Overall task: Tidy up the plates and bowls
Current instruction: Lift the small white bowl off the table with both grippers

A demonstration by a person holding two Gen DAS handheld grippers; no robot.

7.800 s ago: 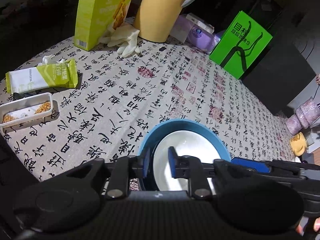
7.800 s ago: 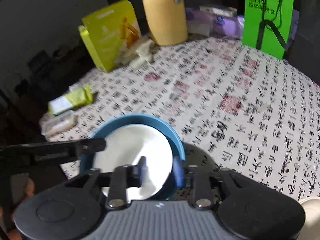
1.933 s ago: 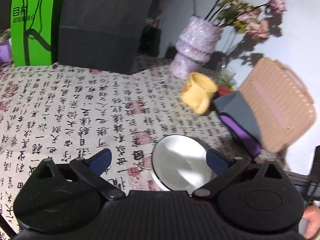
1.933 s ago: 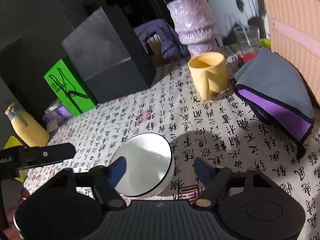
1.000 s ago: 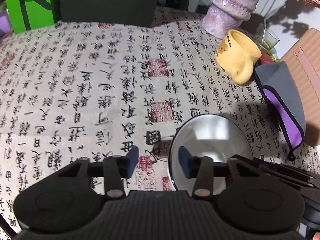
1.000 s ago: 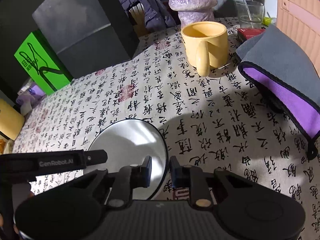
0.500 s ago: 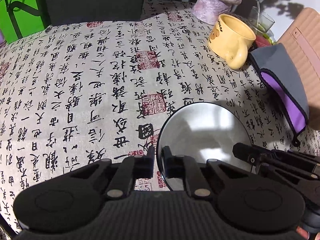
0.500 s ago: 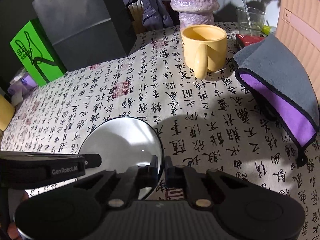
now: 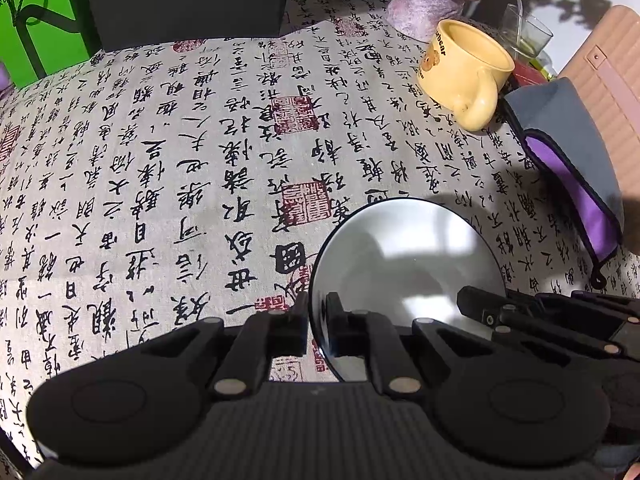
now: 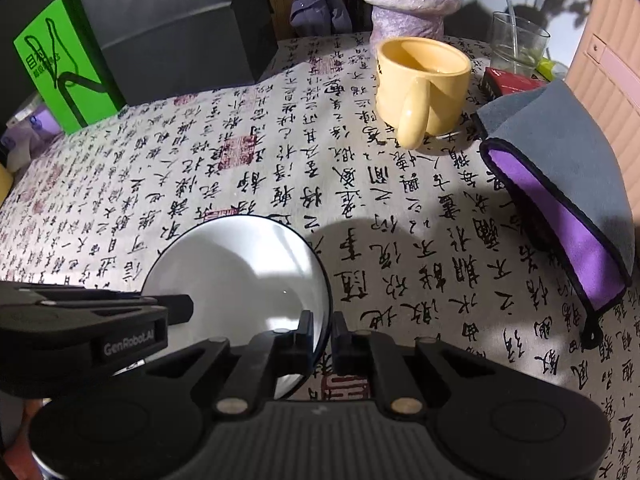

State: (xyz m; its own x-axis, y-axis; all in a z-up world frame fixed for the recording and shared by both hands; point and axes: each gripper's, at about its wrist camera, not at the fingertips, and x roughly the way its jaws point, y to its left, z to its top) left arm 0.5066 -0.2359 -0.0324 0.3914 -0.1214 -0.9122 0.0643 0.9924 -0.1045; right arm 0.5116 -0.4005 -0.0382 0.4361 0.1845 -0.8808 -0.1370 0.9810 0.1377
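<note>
Calligraphy-clothed table (image 9: 200, 160): white bowl (image 9: 404, 264), rim clamped by left gripper (image 9: 318, 322) and right gripper (image 10: 322, 338); red box (image 10: 508, 80) in right view only.

Both wrist cams are sitting low and close over the tablecloth (image 9: 192, 168), looking fwd along your fingers. You're sharing the white bowl (image 9: 404, 264) at lower center and the yellow mug (image 10: 422, 88) at upper right in both.

On the worktop (image 9: 168, 152) the bowl (image 9: 404, 256) sits between both claws — left claw (image 9: 318, 320) at one rim, right claw (image 10: 322, 336) opposite; mug (image 10: 420, 84) and folded cloth (image 10: 560, 184) lie beyond.
</note>
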